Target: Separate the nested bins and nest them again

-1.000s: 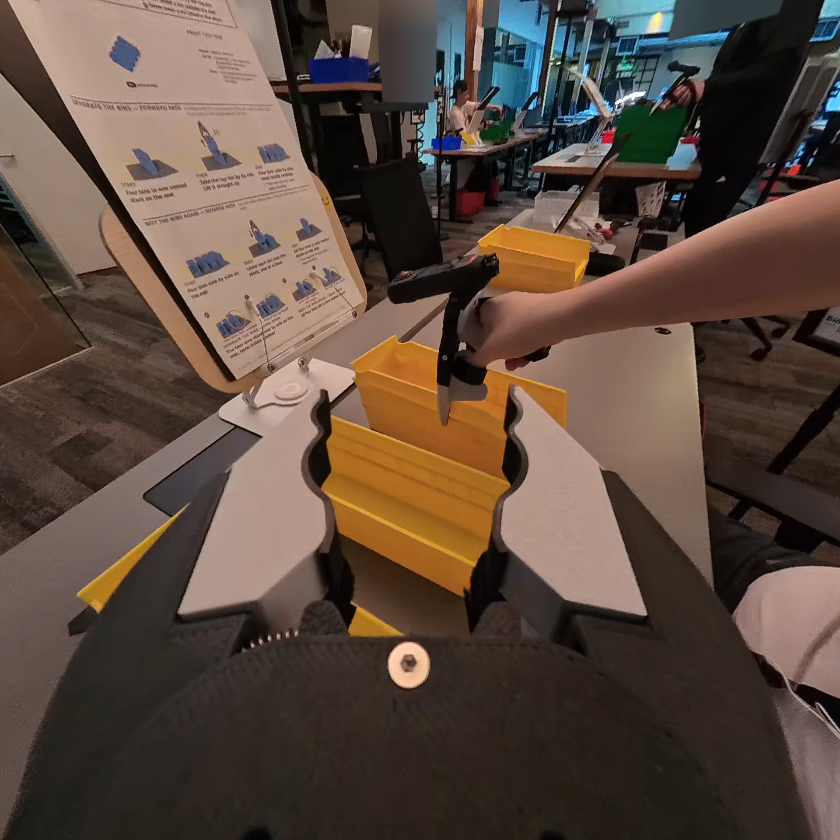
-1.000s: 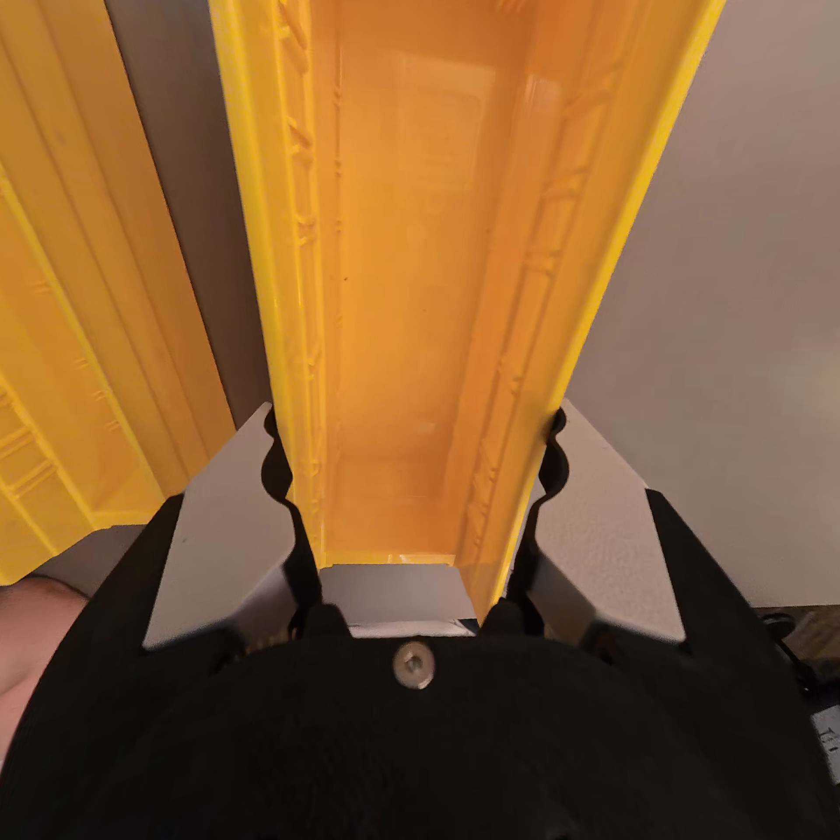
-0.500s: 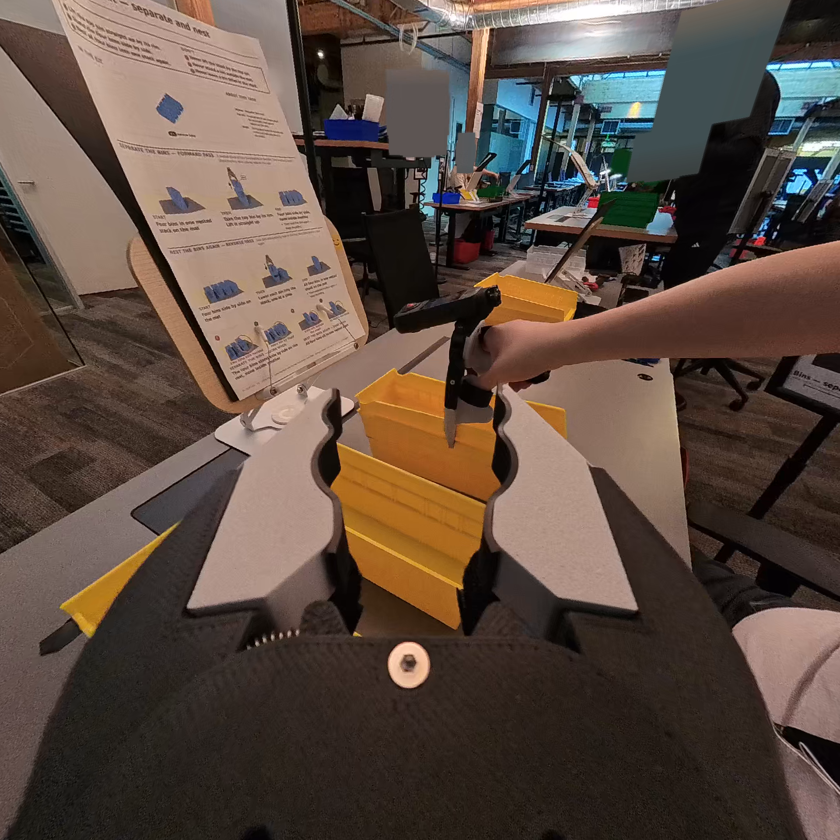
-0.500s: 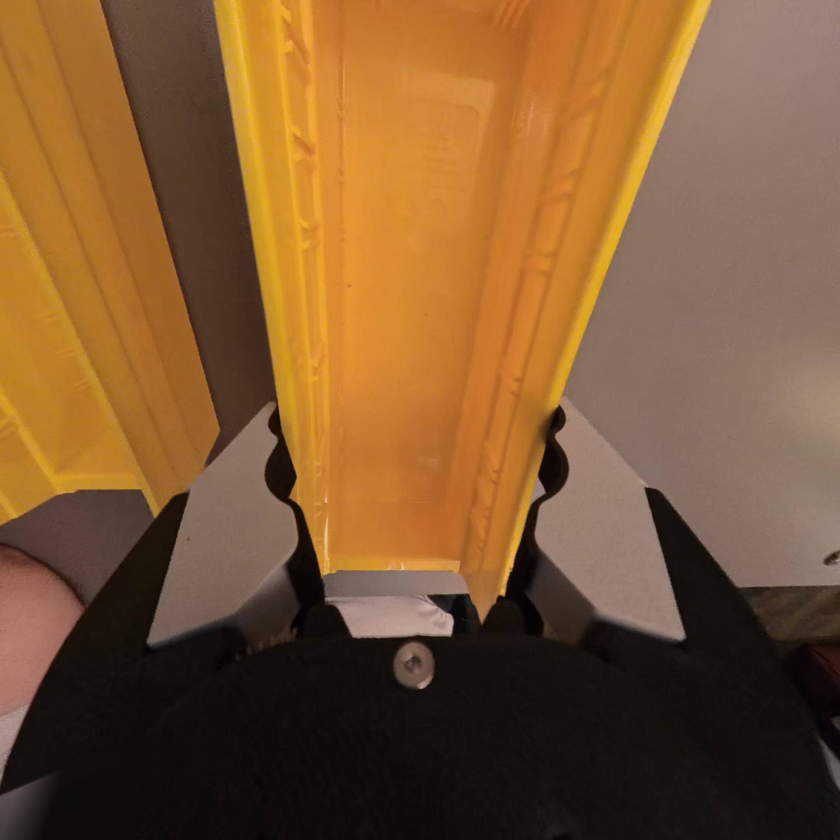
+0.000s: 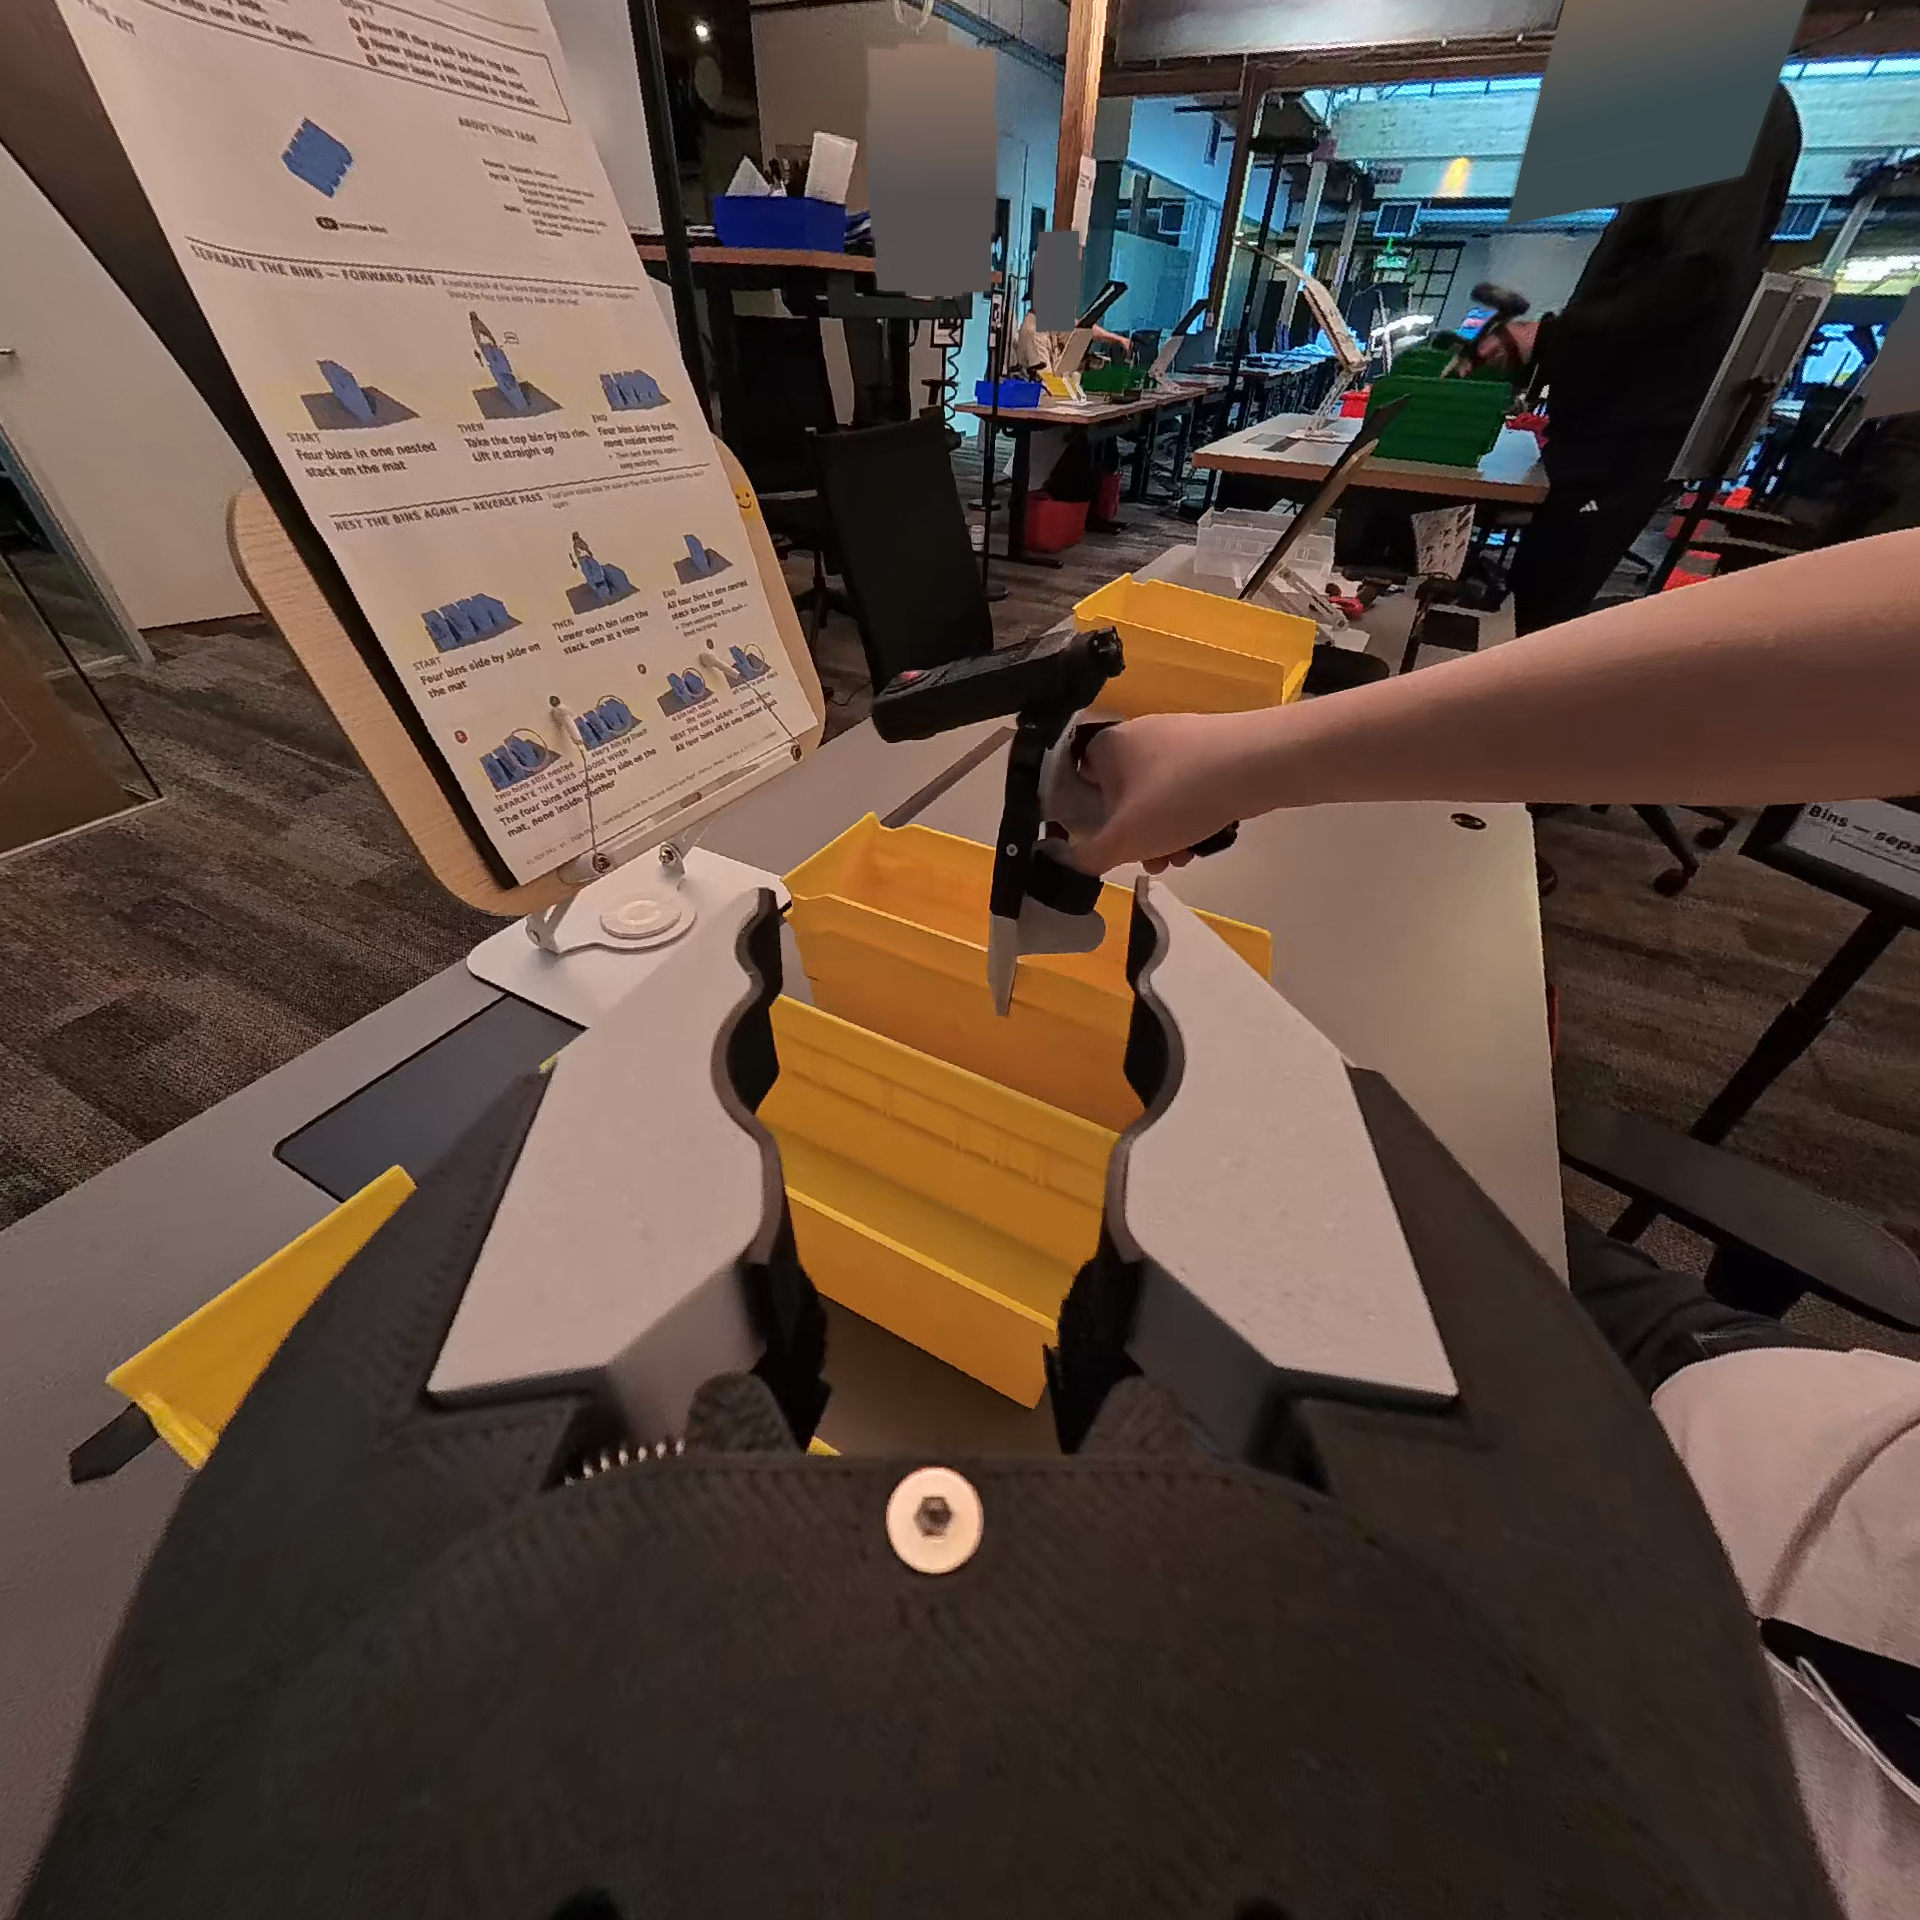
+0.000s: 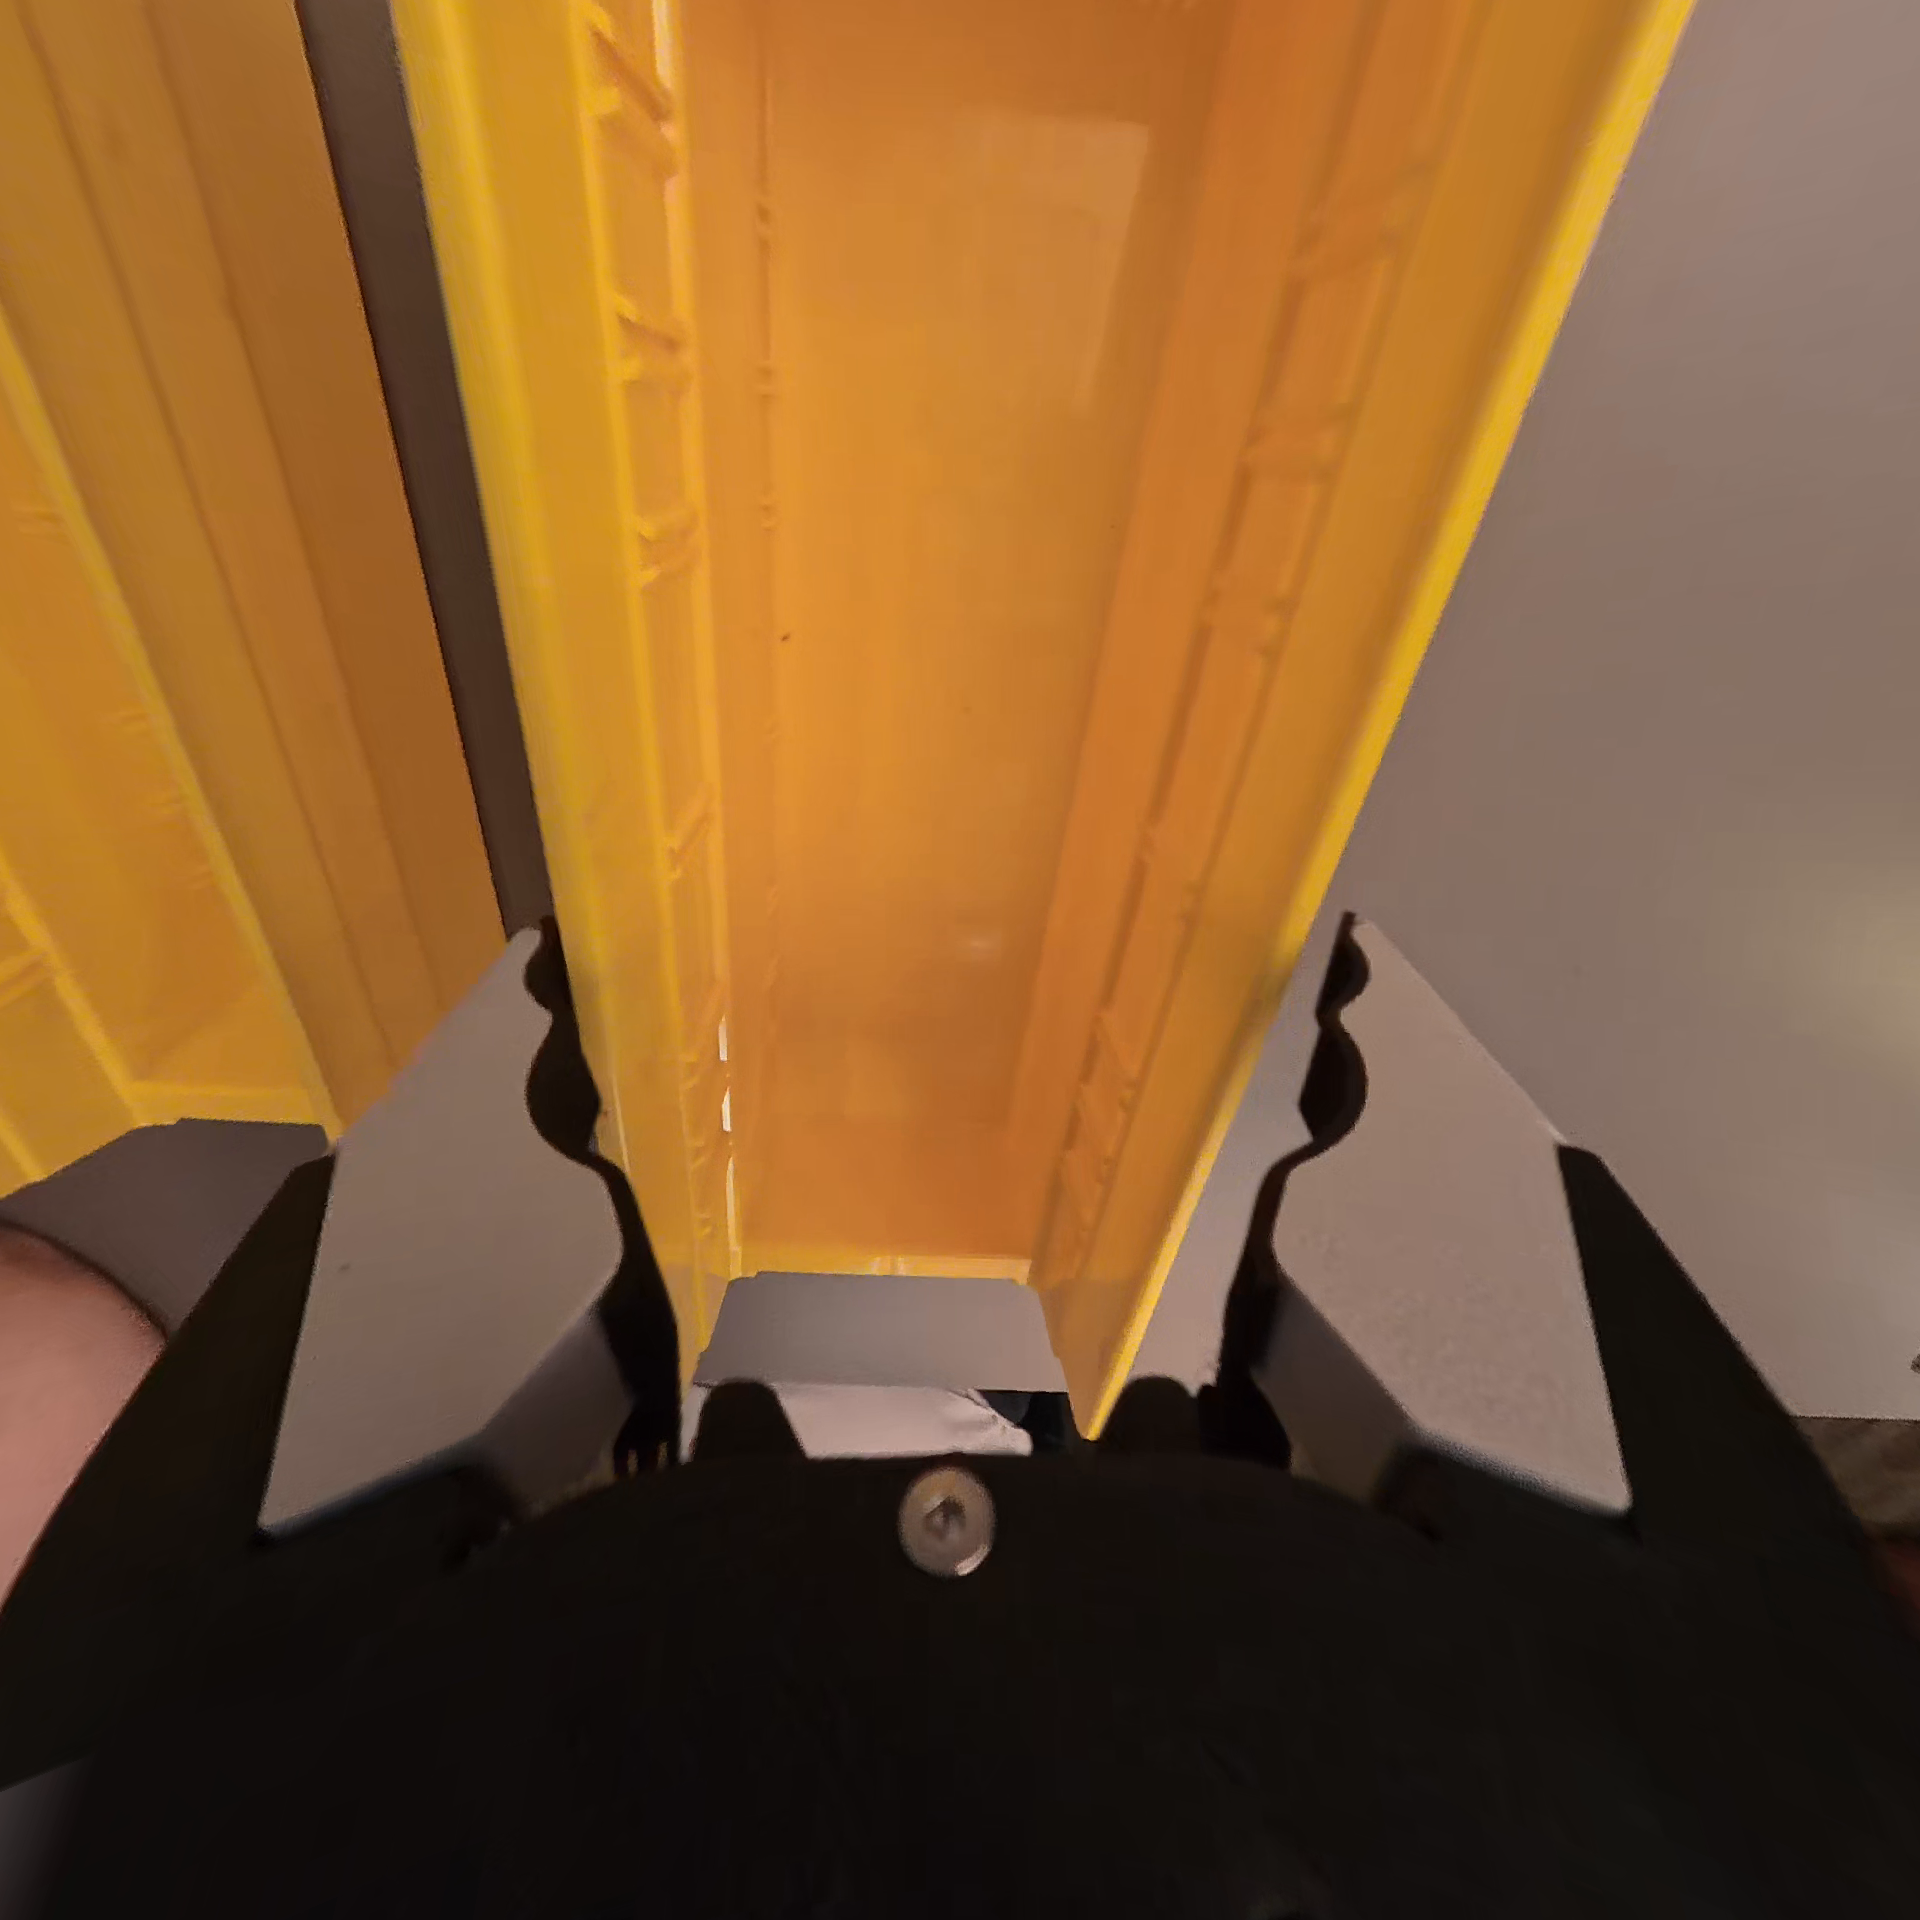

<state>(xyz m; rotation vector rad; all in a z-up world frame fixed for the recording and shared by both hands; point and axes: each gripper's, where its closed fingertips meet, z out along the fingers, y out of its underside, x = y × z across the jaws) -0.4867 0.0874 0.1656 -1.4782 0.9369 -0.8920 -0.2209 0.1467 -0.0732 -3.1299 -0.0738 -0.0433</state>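
Your right tool (image 6: 940,1039) is spread wide. A yellow bin (image 6: 935,623) sits on the bench (image 6: 1714,520) right between its two fingers, but the fingers do not squeeze it. You can see bare bench between the bin's rim and the right finger (image 6: 1455,1143). On the other side the finger sits very close to the rim, and you cannot tell if it touches. So this bin looks let go, not held.

The big thing to know is how the bin lies. Its long side runs straight away from your right tool, the same way the fingers point. The short, narrow side crosses the gap between the fingers. The near end wall is down by the root of the fingers. If you want this bin again, I think you only need to squeeze across that narrow side.

A second yellow bin (image 6: 156,675) lies just left of your right tool, side by side with the first, with a strip of bench between them.

Your left tool (image 5: 951,997) is partly spread and holds nothing. The two bins are ahead of it and below, with their long sides lying across its gap. A yellow piece (image 5: 260,1320) pokes out low on its left; it may be another bin.

The right tool is much nearer to the far bin.
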